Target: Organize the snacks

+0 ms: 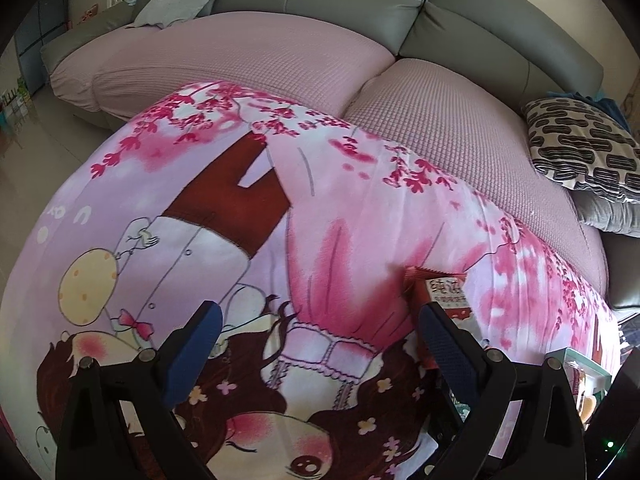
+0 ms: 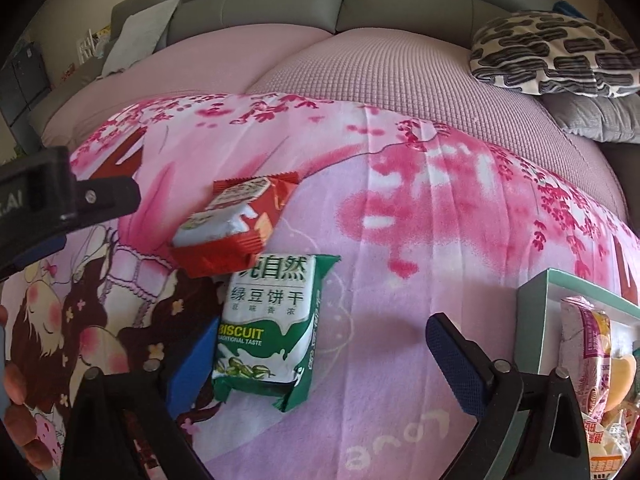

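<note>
Both grippers spread wide, right gripper (image 2: pixel 320 356) over green "BISCUIT" packet (image 2: pixel 268 332), red packet (image 2: pixel 236 224) overlapping its far edge, left gripper (image 1: pixel 320 328) over bare blanket (image 1: pixel 340 208), teal box (image 2: pixel 536 312) right

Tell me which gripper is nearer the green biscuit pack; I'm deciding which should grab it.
Right. The right gripper is open around the green biscuit pack; the left gripper is open off to its left, beside the red snack pack.

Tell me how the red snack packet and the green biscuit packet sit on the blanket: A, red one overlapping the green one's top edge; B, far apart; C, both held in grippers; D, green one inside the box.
A: the red snack packet lies across the top edge of the green biscuit packet.
</note>
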Demonstrator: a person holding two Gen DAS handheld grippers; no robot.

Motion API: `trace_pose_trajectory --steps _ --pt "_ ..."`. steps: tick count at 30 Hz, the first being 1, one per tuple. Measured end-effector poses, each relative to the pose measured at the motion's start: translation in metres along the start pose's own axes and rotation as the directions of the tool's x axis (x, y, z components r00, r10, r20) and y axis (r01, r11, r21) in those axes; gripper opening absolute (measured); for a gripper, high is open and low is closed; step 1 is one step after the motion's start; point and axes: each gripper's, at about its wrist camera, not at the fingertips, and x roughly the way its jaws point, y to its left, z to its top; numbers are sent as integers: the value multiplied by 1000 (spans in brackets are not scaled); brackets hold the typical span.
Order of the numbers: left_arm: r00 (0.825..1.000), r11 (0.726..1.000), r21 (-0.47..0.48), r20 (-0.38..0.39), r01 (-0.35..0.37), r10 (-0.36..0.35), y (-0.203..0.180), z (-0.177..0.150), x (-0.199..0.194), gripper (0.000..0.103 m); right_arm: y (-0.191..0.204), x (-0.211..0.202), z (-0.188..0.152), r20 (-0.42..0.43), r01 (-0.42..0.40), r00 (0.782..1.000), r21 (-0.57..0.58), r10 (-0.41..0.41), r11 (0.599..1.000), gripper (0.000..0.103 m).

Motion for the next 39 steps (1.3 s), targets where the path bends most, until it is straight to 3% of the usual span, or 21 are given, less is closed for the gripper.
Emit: trace_pose_trajectory --steps 10,15,27,32,35,39 --pt "998 996 51 -4 69 -69 -32 0 13 99 -20 -1 3 26 19 999 50 -20 999 78" --pt "992 991 59 -44 122 -120 -52 -1 32 99 -27 3 6 28 25 999 53 -26 998 66" --pt "996 992 104 -61 65 -59 -62 -8 46 98 -37 3 6 46 30 998 90 -34 996 45" --pt "999 993 112 -50 20 -15 -51 -7 42 96 -43 0 5 46 15 999 108 -20 994 42" --pt "999 995 99 -42 -18 22 -42 -5 39 91 -42 0 5 49 16 999 107 -22 994 42" --pt "999 996 88 -41 1 3 -40 -4 37 73 -41 0 4 54 22 998 109 -27 994 42"
